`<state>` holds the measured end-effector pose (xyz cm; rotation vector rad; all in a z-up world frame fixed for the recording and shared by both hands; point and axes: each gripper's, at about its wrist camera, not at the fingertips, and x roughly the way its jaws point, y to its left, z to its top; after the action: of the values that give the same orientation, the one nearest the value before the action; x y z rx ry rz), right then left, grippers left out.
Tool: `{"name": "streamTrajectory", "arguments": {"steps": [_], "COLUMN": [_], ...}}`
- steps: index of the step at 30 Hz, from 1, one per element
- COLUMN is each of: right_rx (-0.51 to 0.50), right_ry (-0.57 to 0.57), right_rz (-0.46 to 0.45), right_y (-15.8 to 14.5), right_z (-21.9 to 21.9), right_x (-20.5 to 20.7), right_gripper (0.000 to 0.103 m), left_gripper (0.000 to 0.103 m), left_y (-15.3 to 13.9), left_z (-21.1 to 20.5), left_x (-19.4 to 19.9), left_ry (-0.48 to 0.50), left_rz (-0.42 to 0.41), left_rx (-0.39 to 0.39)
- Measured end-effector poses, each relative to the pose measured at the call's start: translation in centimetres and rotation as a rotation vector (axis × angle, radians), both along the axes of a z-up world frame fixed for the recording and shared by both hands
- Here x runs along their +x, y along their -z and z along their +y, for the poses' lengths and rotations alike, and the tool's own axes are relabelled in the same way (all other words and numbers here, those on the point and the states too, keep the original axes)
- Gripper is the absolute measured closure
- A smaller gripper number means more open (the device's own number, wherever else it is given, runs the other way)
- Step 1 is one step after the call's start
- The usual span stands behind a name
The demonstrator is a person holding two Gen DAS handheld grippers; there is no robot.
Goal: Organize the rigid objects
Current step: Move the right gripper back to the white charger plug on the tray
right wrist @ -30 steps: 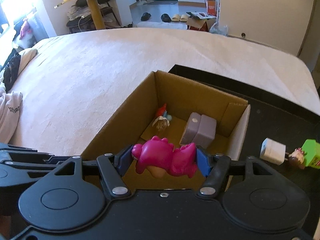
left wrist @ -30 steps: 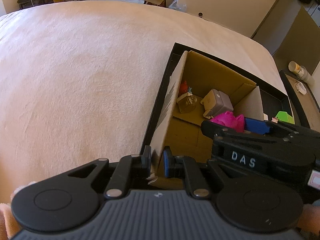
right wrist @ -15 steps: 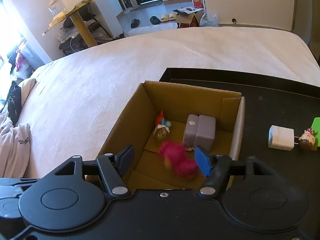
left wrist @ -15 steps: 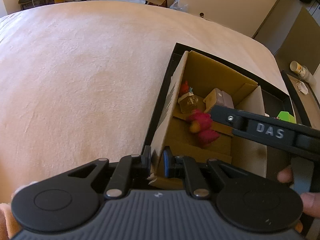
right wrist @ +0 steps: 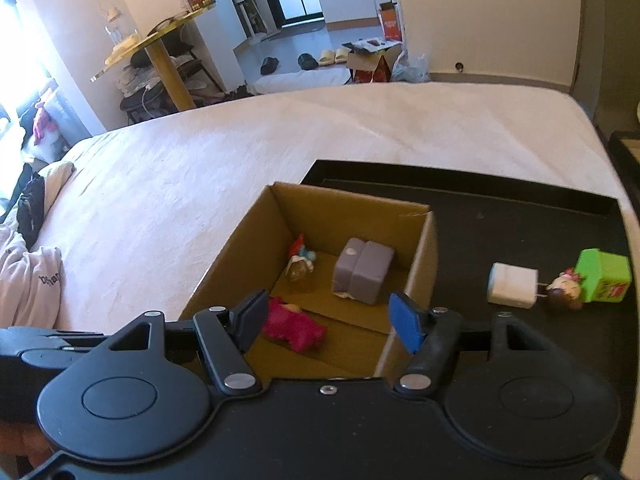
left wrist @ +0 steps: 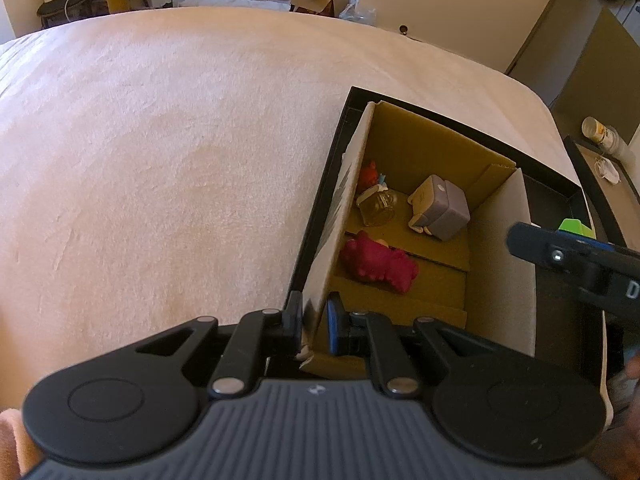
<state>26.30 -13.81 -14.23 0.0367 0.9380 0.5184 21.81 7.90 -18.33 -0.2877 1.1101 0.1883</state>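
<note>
left gripper (left wrist: pixel 314 322) clamped on near wall of one cardboard box (right wrist: pixel 416 280) | right gripper (right wrist: pixel 328 320) jaws apart, empty; a second ago it held the pink toy (right wrist: pixel 294 326) | box holds 4: pink toy lying nearest, grey block (right wrist: pixel 362 270), small bottle (right wrist: pixel 300 274), red figure (right wrist: pixel 299 246) half hidden | black tray (right wrist: pixel 520 220): 1 white charger (right wrist: pixel 512 286), 1 doll (right wrist: pixel 564 290), 1 green cube (right wrist: pixel 602 276)

Left gripper (left wrist: pixel 315 324) black with ribbed grey housing, silver pivot screws, right gripper (right wrist: pixel 328 322) black, blue pad
</note>
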Motion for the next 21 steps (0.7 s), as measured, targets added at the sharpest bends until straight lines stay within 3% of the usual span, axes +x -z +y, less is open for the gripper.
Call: {"name": "streamTrajectory", "arguments": {"steps": [21], "right_rx": [-0.054], "right_ry": [0.098], "right_rz": [-0.038], "right_y": [1.2], "right_z": [-6.3], "right_x": [-0.2], "right_gripper": [0.035], "left_gripper": [0.092], "left_y": [-0.2], "left_z": [-0.6], "left_x": [0.0], "left_ry": [0.003], "left_rz": [0.006], "left_rx": [0.04]}}
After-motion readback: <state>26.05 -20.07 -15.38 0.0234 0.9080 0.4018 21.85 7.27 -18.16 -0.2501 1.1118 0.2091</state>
